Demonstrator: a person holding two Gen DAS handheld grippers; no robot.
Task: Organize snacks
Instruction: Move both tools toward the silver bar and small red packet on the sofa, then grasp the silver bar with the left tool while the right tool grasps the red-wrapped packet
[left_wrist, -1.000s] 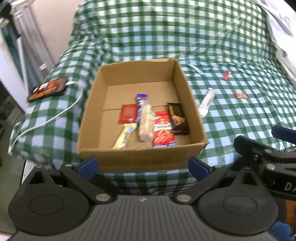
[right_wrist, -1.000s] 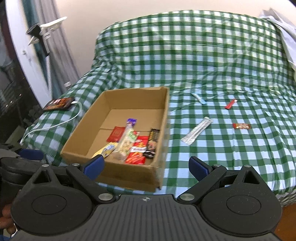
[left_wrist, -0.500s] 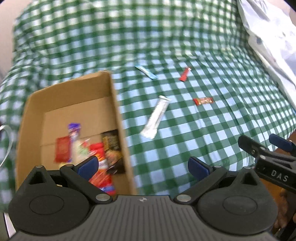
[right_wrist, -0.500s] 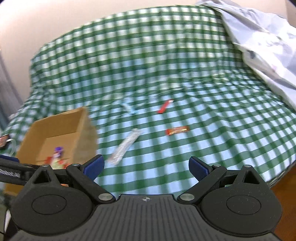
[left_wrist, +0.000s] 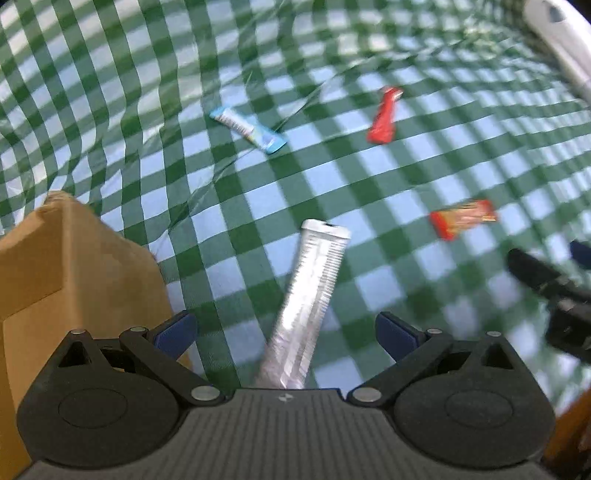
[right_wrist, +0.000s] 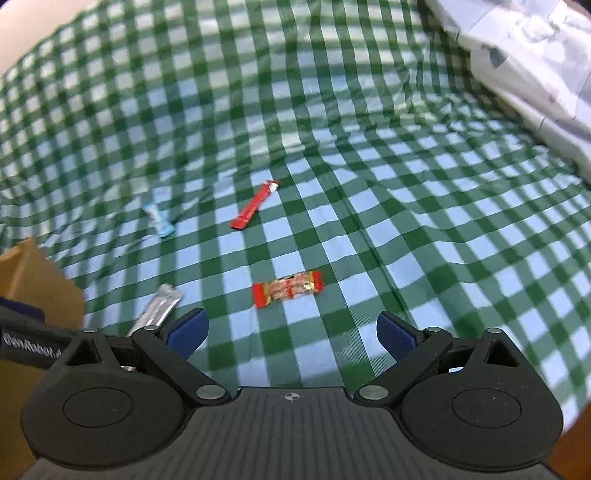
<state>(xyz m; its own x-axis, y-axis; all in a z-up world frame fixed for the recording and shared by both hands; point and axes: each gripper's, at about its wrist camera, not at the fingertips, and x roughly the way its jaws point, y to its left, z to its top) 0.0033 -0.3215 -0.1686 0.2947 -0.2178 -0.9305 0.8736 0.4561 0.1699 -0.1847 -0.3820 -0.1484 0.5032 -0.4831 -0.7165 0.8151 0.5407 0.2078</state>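
Note:
A long silver snack packet (left_wrist: 308, 299) lies on the green checked cloth, its near end between the fingers of my open, empty left gripper (left_wrist: 286, 332). It also shows in the right wrist view (right_wrist: 157, 314). A red-orange candy bar (right_wrist: 288, 288) lies just ahead of my open, empty right gripper (right_wrist: 291, 328), and also shows in the left wrist view (left_wrist: 463, 218). A red stick packet (right_wrist: 255, 209) and a light blue packet (right_wrist: 159, 220) lie farther back. The cardboard box (left_wrist: 74, 277) stands at the left; its inside is hidden.
The green checked cloth (right_wrist: 424, 206) covers the whole surface, with wrinkles toward the back. A pale crumpled sheet (right_wrist: 524, 70) lies at the far right. The right gripper (left_wrist: 550, 288) shows at the right edge of the left wrist view.
Both grippers have swung right from the box and moved in over the loose snacks. The silver packet now lies between the left fingers; the candy bar is just ahead of the right gripper.

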